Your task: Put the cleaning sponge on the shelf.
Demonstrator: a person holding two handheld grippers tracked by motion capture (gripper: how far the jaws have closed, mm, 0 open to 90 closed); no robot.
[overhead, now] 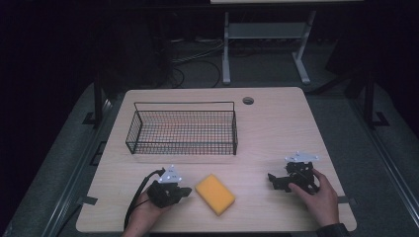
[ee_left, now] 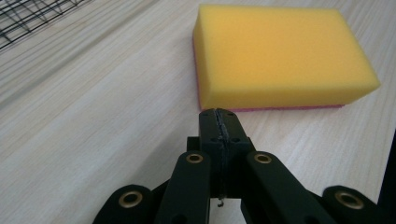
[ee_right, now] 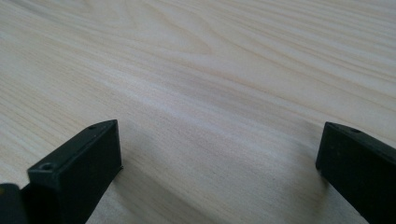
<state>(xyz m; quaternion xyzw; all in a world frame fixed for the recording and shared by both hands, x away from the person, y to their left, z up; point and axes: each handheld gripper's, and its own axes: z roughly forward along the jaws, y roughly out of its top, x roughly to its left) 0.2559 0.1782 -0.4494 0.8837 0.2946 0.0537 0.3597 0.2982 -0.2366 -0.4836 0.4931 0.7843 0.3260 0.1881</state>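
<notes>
Yellow sponge (overhead: 215, 194) lying flat on table (overhead: 276, 128), near centre. Left gripper (overhead: 187, 191) sitting just left of sponge, jaws pressed together, gripping nothing. Right gripper (overhead: 271, 179) resting near right, jaws spread wide. Wire basket (overhead: 183, 129) standing farther back.

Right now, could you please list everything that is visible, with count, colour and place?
sponge: one, yellow with a thin pink layer underneath, lying flat at the front middle of the table, between the two claws
wire basket: one, black, nothing seen inside, standing behind the sponge toward the left of the middle
table: one, light wood, with a round hole near its far edge
stand: one, light grey, on the floor behind the table
cables: several, dark and light, on the floor left of the stand
left claw: one, black, jaws shut, tips just short of the sponge's near side
right claw: one, black, jaws wide open, low over bare table at the front right
hands: two, one holding each claw, at the near edge
</notes>
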